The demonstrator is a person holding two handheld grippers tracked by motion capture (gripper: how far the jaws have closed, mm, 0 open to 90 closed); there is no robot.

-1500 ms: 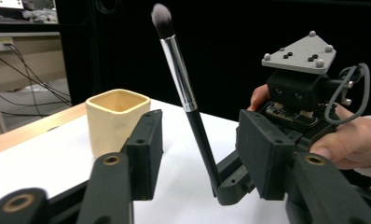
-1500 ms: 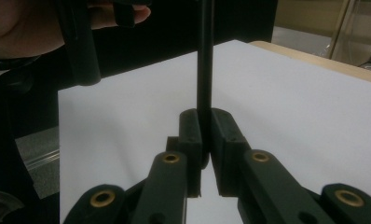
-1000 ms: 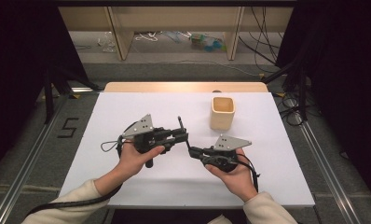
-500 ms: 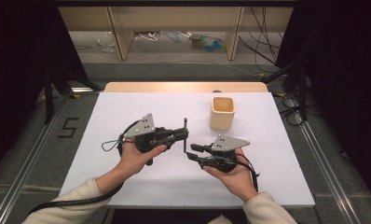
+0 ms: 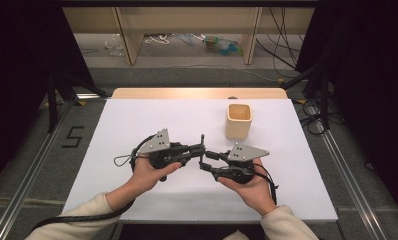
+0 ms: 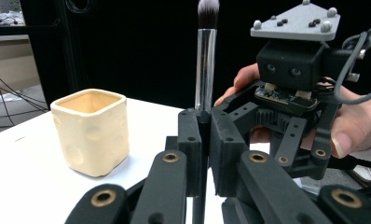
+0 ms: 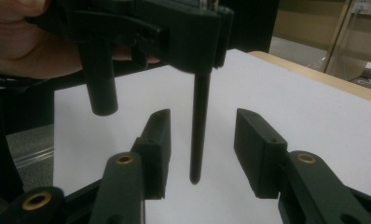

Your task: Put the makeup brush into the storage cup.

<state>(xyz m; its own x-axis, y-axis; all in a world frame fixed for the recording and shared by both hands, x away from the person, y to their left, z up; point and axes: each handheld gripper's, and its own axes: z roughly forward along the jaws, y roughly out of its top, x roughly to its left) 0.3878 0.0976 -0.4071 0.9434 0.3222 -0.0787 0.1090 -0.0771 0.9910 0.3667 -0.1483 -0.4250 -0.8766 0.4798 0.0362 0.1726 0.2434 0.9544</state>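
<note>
Your only obstacle on the desk (image 5: 137, 120) is the beige cup (image 5: 238, 120) toward its far right, just beyond your grippers; the left, near and far-left stretches lie open.

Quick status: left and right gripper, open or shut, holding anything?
Left gripper: shut on the black-handled makeup brush with silver ferrule.
Right gripper: open, jaws have just been opening; brush handle hangs between them, untouched.
</note>
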